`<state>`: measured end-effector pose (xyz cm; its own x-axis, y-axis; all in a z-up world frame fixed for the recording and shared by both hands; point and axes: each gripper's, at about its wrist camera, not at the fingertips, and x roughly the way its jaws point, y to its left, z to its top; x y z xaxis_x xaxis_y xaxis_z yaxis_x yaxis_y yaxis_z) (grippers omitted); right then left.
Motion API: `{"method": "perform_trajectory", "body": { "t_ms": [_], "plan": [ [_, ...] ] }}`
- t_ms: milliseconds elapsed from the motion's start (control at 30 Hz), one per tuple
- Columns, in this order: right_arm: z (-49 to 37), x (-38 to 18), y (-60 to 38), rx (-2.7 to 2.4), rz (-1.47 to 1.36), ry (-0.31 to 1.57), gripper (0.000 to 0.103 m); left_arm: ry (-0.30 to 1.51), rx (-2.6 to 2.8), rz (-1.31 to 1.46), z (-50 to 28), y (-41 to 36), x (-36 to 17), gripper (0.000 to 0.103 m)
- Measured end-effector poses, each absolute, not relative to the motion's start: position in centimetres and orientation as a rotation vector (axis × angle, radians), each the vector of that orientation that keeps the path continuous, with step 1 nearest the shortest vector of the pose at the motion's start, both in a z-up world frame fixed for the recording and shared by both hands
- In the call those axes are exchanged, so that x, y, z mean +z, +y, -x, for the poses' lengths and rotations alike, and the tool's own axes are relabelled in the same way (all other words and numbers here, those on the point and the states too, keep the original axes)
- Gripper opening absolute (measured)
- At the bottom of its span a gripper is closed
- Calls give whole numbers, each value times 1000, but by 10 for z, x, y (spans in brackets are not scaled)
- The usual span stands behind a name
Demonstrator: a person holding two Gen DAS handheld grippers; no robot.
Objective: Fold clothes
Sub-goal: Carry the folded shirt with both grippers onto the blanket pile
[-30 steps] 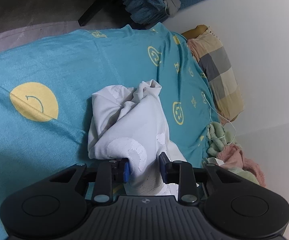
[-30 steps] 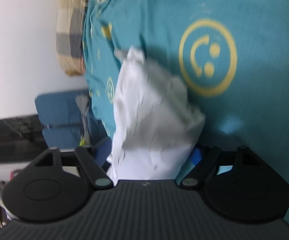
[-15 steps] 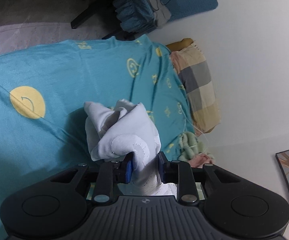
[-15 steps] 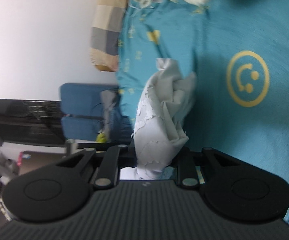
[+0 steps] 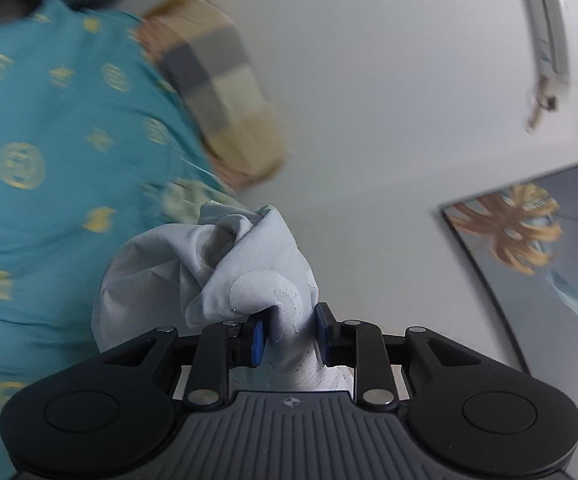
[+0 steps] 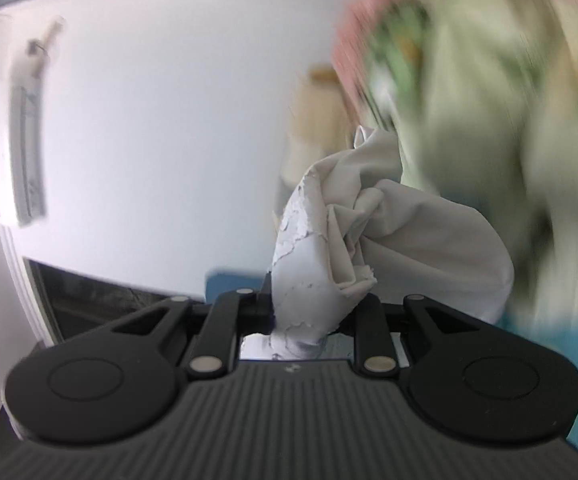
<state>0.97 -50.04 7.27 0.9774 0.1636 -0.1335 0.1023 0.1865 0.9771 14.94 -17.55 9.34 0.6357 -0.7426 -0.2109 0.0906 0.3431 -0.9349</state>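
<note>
Left gripper [image 5: 287, 334] was pinching a bunched corner of the white garment [image 5: 225, 276] between its blue pads [image 5: 257, 338] — fabric filled the gap and ran back toward the gripper body. Right gripper [image 6: 309, 312] was clamped on another bunch of the same white garment [image 6: 369, 248]; its pads were hidden under the cloth, but the fabric was squeezed tight where the fingers met. Garment was crumpled into a loose wad in both views, held in the air clear of the bed, not spread out. A cracked, flaking print patch [image 6: 297, 248] showed on the garment in the right wrist view; a round stitched patch [image 5: 267, 292] showed in the left wrist view. Relative to the garment in the left view: teal bedsheet [image 5: 57, 152] with yellow motifs was to the left and behind, a checked pillow [image 5: 217, 80] above it against the white wall [image 5: 389, 100], a framed picture [image 5: 537, 248] off to the right. In the right view a blurred pile of green and pink clothes [image 6: 469, 80] sat above and right of the garment — heavy motion blur, no detail readable there.
</note>
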Motion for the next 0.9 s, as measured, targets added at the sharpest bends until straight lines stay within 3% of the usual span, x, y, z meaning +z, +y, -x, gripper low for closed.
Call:
{"method": "perform_trajectory", "body": {
  "t_ms": [200, 367, 467, 667, 900],
  "plan": [
    [0, 124, -605, -56, -1230, 47, 23, 607, -829, 1098, -180, -309, 87, 28],
    [16, 92, -637, -213, -1134, 159, 23, 748, -800, 1082, -169, -362, 16, 28],
    [24, 62, -637, -270, -1112, 283, 23, 822, -799, 1062, -163, -359, -25, 28],
    [43, 31, -616, -301, -1072, 394, 24, 845, -801, 905, -148, -340, -32, 29],
    [60, 11, -600, -355, -1056, 451, 28, 867, -799, 723, -129, -318, -40, 38]
  ]
}}
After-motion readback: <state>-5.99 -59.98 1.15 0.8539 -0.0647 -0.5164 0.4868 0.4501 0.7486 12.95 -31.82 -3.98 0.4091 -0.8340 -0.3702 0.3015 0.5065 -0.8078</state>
